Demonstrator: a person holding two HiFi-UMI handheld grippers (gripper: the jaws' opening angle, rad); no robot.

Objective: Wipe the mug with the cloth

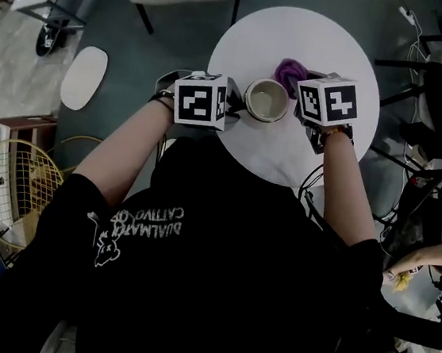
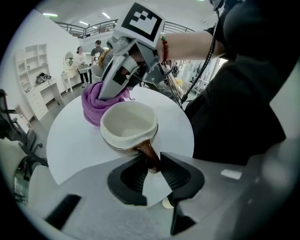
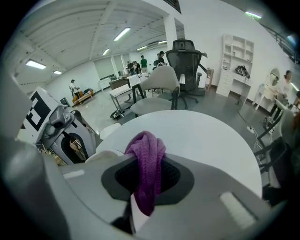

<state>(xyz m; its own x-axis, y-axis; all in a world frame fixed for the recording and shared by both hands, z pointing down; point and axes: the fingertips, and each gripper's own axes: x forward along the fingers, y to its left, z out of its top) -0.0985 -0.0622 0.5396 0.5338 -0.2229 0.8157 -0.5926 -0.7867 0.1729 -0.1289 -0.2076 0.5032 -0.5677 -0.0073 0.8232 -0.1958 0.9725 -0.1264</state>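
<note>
**A:** Where is the mug found?

**B:** The mug point(image 2: 129, 124) is seen at the middle of the round table point(image 1: 287, 156), between the two grippers, mouth up and apparently empty. Whether it rests on the table or is held just off it cannot be told.

**A:** How are the jaws set?

**B:** The left gripper point(image 2: 151, 161) is closed on the brown handle point(image 2: 147, 151), which is pinched between the jaw tips. The right gripper point(image 3: 150, 161) is clenched on the purple cloth point(image 3: 147, 143). A wad of it stands above the jaws and a tail hangs below. The cloth is seen just beside the mug's far side, but whether the two touch cannot be told.

**A:** How is the mug expected to handle?

**B:** It is judged stiff, glazed and so probably slippery, and breakable if dropped. The handle is thin, so little surface is offered to the pads. A swing about that pinch is to be expected once the wall is pushed by the cloth. Hold is best taken near the handle's root, close to the body.

**A:** And the cloth?

**B:** It is judged soft, light and limp, a knit that is easily folded round a curve. It is best held by the bunch, so that the rim and wall are met by the free wad and not by the jaws.
</note>
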